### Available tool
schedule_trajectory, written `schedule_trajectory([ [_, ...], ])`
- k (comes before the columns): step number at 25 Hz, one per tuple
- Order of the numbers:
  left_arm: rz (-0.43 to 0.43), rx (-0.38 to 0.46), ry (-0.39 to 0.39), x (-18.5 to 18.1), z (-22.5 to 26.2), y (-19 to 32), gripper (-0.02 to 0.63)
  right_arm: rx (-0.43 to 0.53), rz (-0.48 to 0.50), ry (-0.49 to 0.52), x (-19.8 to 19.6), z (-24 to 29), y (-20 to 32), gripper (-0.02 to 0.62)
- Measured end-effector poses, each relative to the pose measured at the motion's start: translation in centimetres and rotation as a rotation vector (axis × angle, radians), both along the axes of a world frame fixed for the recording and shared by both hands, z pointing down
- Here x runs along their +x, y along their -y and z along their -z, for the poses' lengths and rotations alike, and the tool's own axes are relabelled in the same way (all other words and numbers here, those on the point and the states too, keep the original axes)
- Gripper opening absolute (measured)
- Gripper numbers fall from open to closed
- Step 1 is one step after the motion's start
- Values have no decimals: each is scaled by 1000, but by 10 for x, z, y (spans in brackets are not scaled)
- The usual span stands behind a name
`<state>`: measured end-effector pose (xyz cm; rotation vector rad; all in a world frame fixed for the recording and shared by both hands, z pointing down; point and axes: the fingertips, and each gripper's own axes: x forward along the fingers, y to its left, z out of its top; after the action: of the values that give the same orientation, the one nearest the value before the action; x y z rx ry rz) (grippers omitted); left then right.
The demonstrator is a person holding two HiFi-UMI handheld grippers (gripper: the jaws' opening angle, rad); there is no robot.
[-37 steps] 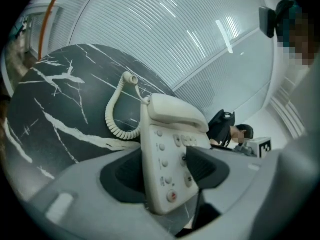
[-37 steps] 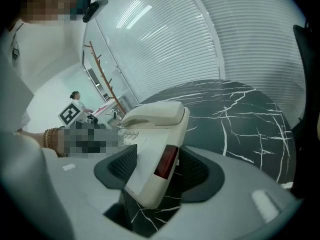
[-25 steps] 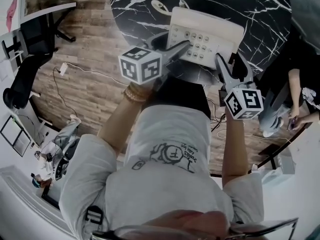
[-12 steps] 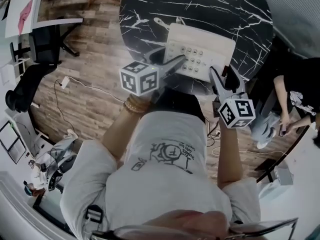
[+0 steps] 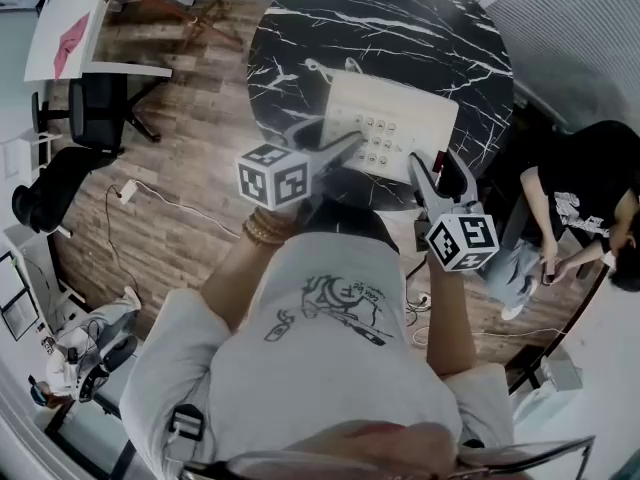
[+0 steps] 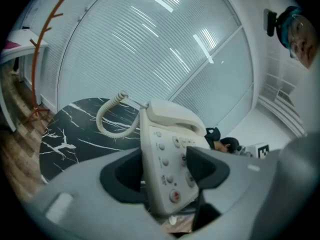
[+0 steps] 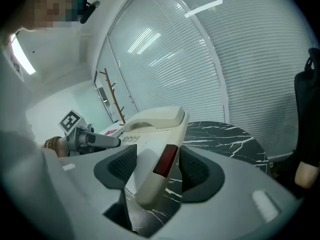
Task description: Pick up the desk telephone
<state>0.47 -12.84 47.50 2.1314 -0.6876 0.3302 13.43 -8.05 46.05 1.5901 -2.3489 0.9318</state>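
- Your left gripper is clamped on the cream plastic desk telephone. Its two dark pads press the near left part of the body, one against the keypad face and one against the underside.
- Your right gripper is closed on the same telephone at its near right edge. That edge sits between the ribbed pads, and a dark red window on it shows between them.
- The telephone hangs between the two grippers over the near part of the round black marble table with white veins. Both gripper views show tabletop beneath and beyond it, so it looks clear of the surface.
- The cream handset rests in its cradle at the far end of the telephone. The round buttons lie nearer to you.
- A cream coiled cord loops out from the far left of the telephone over the table.
- The marker cube on your left gripper sits near and left of the telephone. The one on your right gripper sits near and right of it.
- A person in a dark top is at the right, beyond the table's edge.
- A black office chair stands on the brown wooden plank floor, well to the left of the table.
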Motion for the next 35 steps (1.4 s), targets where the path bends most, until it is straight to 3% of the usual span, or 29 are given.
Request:
schedule_trajectory([
  [13, 26, 70, -48, -3, 82, -10, 264, 108, 4, -6, -2, 83, -8, 270],
  [35, 50, 166, -92, -4, 151, -30, 261, 232, -2, -18, -3, 151, -30, 270],
])
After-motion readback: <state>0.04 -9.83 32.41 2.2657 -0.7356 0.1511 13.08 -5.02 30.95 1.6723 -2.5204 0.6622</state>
